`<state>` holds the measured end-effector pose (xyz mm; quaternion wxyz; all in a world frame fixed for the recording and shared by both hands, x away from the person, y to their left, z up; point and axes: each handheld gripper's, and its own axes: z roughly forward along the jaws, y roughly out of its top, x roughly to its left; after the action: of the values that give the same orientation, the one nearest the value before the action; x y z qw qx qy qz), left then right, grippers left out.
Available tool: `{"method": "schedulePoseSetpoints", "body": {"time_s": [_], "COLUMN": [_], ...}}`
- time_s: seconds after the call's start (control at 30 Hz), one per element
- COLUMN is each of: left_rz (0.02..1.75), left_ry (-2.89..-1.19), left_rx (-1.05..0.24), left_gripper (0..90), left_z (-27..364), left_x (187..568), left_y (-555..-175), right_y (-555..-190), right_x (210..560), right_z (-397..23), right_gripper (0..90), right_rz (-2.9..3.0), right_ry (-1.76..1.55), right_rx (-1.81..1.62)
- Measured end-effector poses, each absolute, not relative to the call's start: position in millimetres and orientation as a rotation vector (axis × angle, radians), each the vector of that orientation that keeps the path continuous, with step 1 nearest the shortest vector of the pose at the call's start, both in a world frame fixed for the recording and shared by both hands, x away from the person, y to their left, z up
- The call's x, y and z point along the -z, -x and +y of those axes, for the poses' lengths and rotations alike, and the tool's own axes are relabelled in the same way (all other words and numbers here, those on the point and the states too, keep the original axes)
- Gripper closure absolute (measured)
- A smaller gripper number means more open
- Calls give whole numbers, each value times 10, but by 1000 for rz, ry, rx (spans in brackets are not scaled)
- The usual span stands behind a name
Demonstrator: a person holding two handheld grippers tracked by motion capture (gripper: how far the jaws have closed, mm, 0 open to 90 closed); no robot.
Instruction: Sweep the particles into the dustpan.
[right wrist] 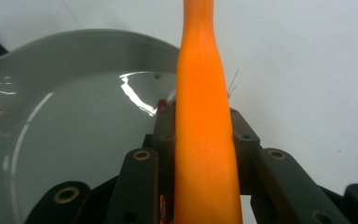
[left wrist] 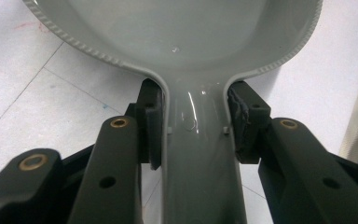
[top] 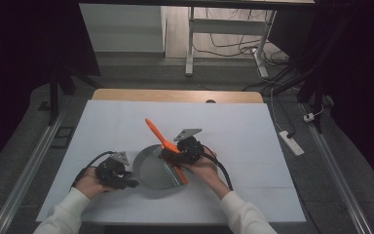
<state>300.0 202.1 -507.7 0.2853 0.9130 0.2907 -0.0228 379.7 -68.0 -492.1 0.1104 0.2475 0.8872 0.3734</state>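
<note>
A white sheet (top: 126, 122) covers a wooden table in a dim room. At left, the left gripper (top: 121, 181) is clamped on the handle of a grey dustpan (top: 153, 168), which lies flat on the sheet near the middle. To its right, the right gripper (top: 174, 155) grasps an orange brush (top: 158, 134) by its handle, over the pan's open edge. The work looks to be at the sweeping step; next, the brush should draw inward into the steadied pan.

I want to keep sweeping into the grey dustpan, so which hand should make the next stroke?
Right, probably: its tongs are shut on the orange brush over the dustpan, while the left tongs steady the pan's handle.
</note>
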Motion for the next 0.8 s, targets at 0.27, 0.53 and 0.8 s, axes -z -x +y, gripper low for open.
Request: {"method": "schedulePoseSetpoints", "body": {"time_s": [0.27, 0.53, 0.8], "left_rz": [771, 774, 785], "left_ry": [-2454, -2456, -2446], "left_rx": [59, 58, 63], "left_gripper": [614, 614, 614], "left_z": [2019, 2017, 2018], "left_x": [5085, 5089, 5103], "left_y": [-3000, -2999, -2992], "right_y": [-3746, -3854, -3963], "right_x": [4803, 4687, 4747], "right_z": [-701, -951, -1049], "right_gripper": [704, 704, 704], "right_rz": [2596, 2488, 2465], "right_ry": [-730, -801, -867], "right_rx": [-1191, -1209, -1163]}}
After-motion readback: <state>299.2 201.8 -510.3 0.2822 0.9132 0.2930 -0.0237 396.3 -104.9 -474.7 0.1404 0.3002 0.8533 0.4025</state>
